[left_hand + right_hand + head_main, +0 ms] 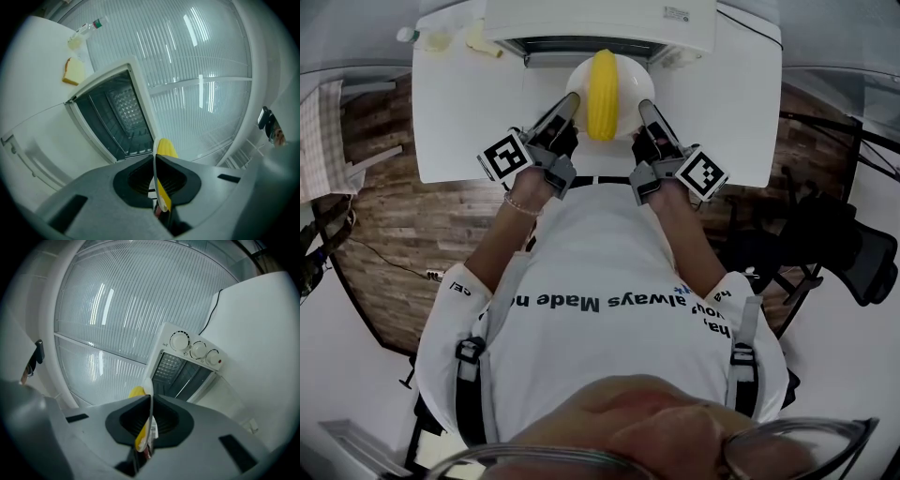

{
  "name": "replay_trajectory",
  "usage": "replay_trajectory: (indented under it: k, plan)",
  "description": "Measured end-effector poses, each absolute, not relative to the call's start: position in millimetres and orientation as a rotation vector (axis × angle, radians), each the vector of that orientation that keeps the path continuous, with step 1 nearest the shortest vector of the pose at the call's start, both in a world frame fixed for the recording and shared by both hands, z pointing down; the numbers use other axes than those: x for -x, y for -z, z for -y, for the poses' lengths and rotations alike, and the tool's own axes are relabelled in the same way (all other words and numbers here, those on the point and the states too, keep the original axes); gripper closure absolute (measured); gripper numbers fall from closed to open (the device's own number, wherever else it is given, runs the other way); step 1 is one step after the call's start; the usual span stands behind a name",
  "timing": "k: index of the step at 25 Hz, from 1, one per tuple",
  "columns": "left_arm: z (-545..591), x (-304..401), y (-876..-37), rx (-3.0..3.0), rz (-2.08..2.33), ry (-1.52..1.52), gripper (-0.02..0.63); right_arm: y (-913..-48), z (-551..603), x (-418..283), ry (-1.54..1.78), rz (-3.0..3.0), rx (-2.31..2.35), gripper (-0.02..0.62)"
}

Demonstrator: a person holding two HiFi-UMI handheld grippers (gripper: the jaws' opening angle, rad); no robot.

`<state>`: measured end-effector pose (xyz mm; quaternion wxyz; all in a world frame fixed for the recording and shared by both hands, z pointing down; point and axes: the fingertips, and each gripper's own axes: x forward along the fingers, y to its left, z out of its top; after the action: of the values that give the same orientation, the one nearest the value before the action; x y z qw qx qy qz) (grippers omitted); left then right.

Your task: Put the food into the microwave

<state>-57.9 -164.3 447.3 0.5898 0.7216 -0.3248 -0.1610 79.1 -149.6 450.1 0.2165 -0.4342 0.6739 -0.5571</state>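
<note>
A white plate point(630, 86) carrying a long yellow piece of food point(602, 92) is held level above the white table point(469, 122), just in front of the microwave point(600, 21). My left gripper point(568, 109) is shut on the plate's left rim, my right gripper point(645, 112) on its right rim. In the left gripper view the jaws of the left gripper point(155, 159) pinch the thin plate rim point(154, 180), with the yellow food point(166, 150) behind it. The right gripper point(150, 401) clamps the plate rim point(151, 416) the same way. The microwave cavity point(117, 117) stands open, dark inside.
The microwave's knobs point(198, 348) sit beside the open cavity point(180, 373), and its door point(227, 397) hangs down in front. A yellow slice point(483, 37) and a small bottle point(408, 36) lie at the table's far left. A dark chair point(844, 253) stands on the right.
</note>
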Motion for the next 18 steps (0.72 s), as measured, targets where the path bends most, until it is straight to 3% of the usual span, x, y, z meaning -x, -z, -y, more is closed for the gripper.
replay_trajectory:
  k: [18]
  plan:
    - [177, 61, -484, -1.709, 0.798, 0.312, 0.588, -483, 164, -74, 1.571, -1.825, 1.198, 0.572]
